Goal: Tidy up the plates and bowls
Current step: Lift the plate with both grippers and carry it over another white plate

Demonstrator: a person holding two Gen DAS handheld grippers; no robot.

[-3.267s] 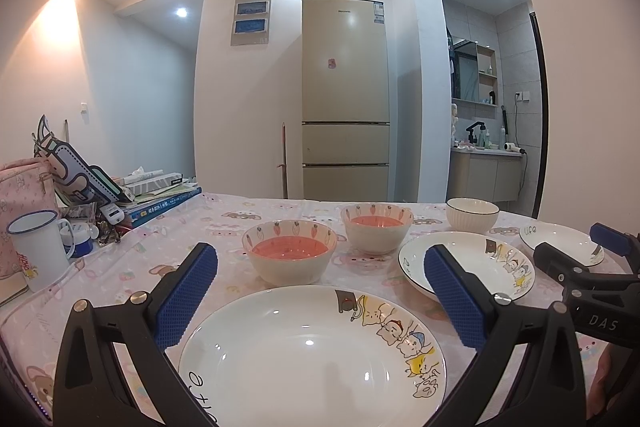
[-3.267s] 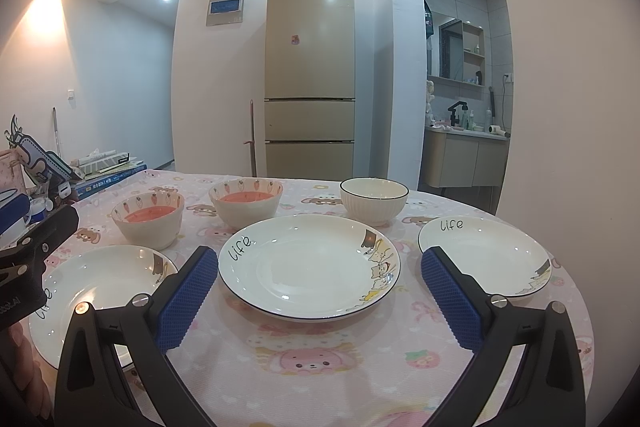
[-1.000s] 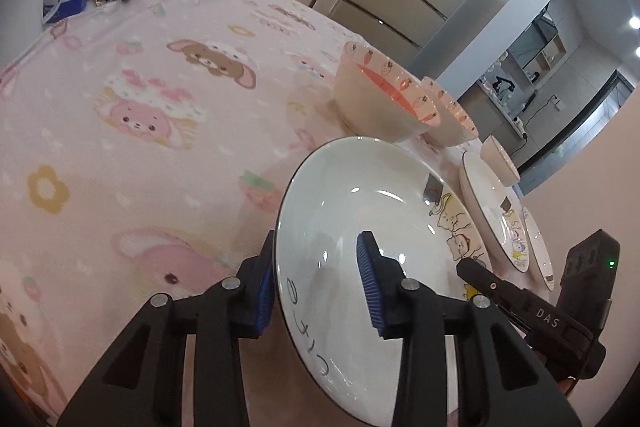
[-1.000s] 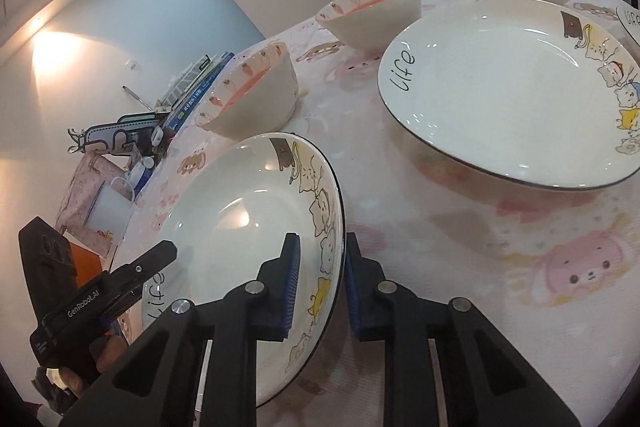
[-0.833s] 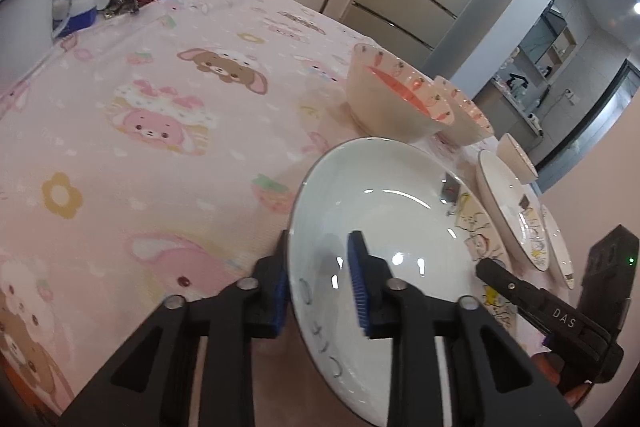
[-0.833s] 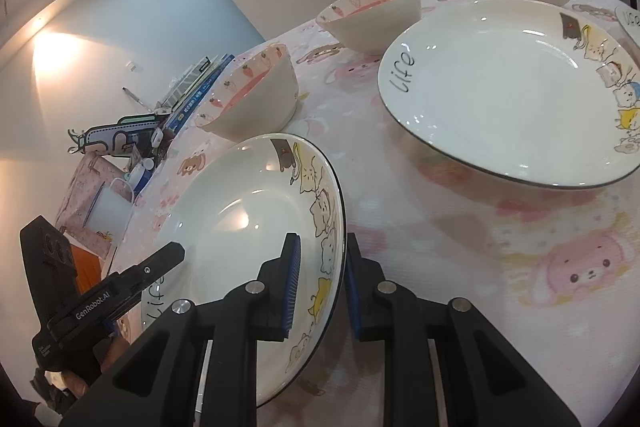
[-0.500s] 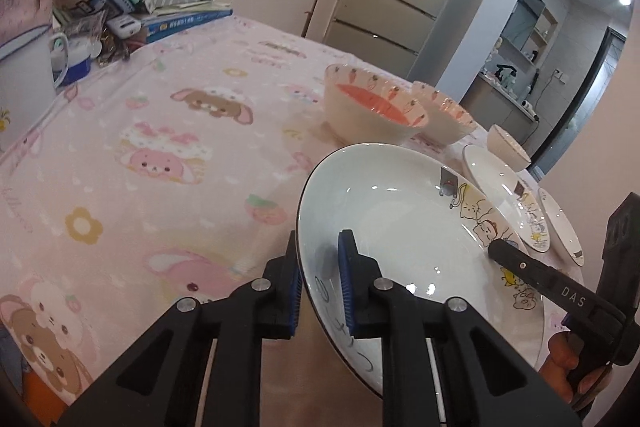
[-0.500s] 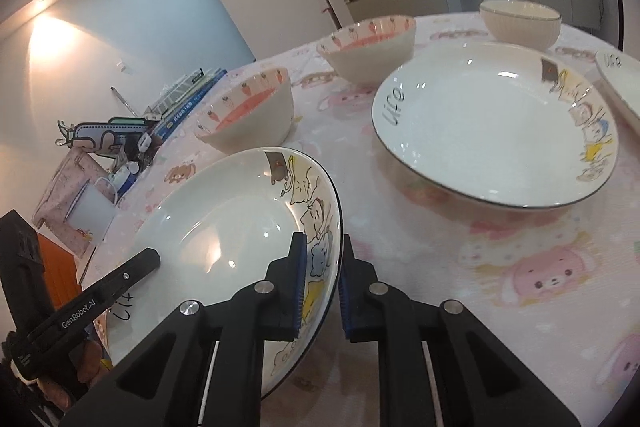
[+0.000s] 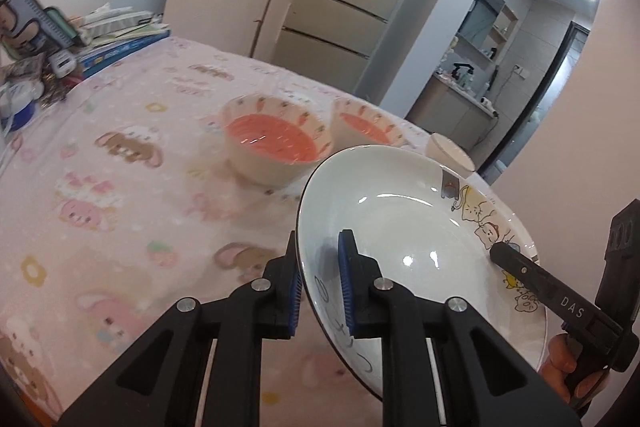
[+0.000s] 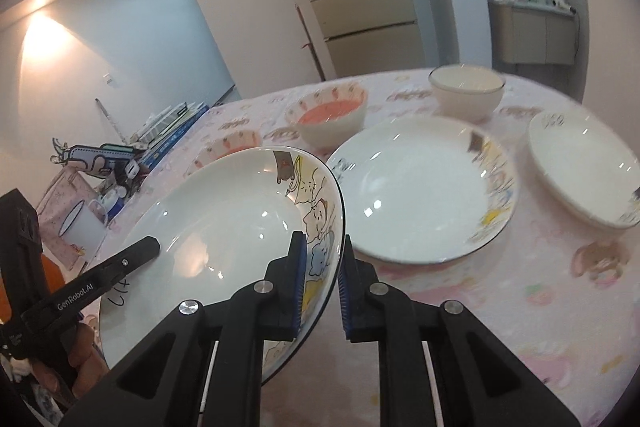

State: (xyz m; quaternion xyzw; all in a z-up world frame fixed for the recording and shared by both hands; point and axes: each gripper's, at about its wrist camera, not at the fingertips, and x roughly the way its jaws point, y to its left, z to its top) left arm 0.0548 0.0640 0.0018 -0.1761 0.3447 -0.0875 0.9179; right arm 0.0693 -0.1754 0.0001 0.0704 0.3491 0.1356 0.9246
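Observation:
A white cartoon-printed plate (image 9: 404,227) hangs above the pink tablecloth, held at both ends. My left gripper (image 9: 318,279) is shut on its near-left rim, blue pads on either side. My right gripper (image 10: 322,271) is shut on the opposite rim of the same plate (image 10: 224,223), by the cartoon figures. The right gripper's finger (image 9: 536,283) shows across the plate in the left wrist view. A second cartoon plate (image 10: 424,187) lies on the cloth to the right, with a third plate (image 10: 580,167) beyond it. Two carrot-patterned bowls (image 9: 276,143) (image 9: 368,123) and a plain white bowl (image 10: 466,95) stand behind.
A pink cartoon tablecloth (image 9: 120,187) covers the table. Books (image 9: 120,39), a white mug (image 10: 82,223) and small clutter fill the far left edge. A fridge (image 9: 344,7) stands behind the table, and a hand (image 9: 568,363) grips the right tool.
Both grippers closed on the plate's opposite rims and raised it off the cloth. The plate now sits higher and nearer the second plate, and both views look more level.

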